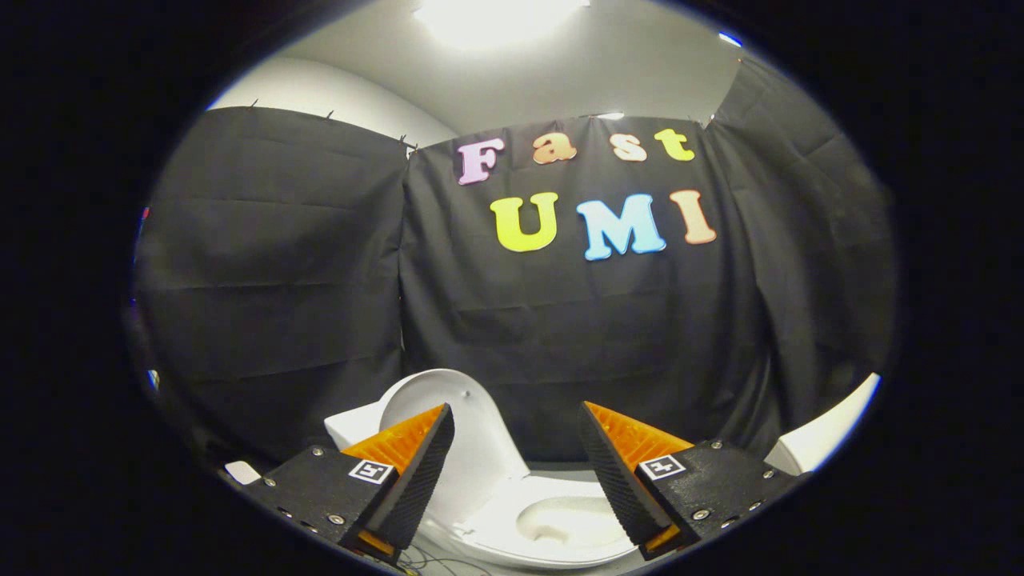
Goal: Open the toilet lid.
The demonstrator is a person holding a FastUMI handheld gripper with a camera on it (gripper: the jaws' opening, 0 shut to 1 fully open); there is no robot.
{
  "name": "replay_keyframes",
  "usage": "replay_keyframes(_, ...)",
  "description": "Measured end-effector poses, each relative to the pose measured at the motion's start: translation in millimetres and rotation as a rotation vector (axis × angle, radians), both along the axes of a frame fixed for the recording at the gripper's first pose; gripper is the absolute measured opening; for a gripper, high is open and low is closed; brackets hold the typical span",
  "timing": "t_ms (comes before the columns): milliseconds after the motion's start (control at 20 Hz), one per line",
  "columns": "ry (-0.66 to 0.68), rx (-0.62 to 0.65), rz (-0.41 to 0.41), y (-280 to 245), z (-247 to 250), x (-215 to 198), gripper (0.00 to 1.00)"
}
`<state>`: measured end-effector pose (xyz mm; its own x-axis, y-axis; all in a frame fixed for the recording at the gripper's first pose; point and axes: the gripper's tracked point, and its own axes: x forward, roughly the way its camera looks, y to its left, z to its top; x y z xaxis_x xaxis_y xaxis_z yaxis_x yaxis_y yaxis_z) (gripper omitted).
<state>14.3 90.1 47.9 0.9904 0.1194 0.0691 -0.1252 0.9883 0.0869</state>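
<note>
A white toilet (552,520) stands low down, beyond and below my fingers, in front of the black cloth wall. Its lid (472,432) is raised, standing nearly upright behind the left finger, with its underside facing the bowl. The seat and open bowl (564,524) show between the two fingers. My gripper (516,416) is open, with a wide gap between the orange-and-black fingers (416,464). Nothing is held between them, and they hover above the toilet without touching it.
The white tank (348,428) sits behind the lid on the left. A white rounded object (824,436) shows past the right finger. Black cloth walls enclose the space on all sides, with a bright ceiling light (492,16) overhead.
</note>
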Motion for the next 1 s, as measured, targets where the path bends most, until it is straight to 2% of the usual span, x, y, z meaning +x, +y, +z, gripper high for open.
replay_keyframes(150, -0.062, -0.042, -0.072, -55, 28, -9, 0.96)
replay_keyframes(400, -0.152, 0.021, -0.172, -117, 62, -27, 0.95)
replay_keyframes(550, -0.128, -0.023, -0.231, -138, 52, -30, 0.95)
replay_keyframes(750, -0.093, -0.038, -0.216, -148, 39, -29, 0.95)
replay_keyframes(1000, -0.063, -0.049, -0.243, -169, 21, -32, 0.95)
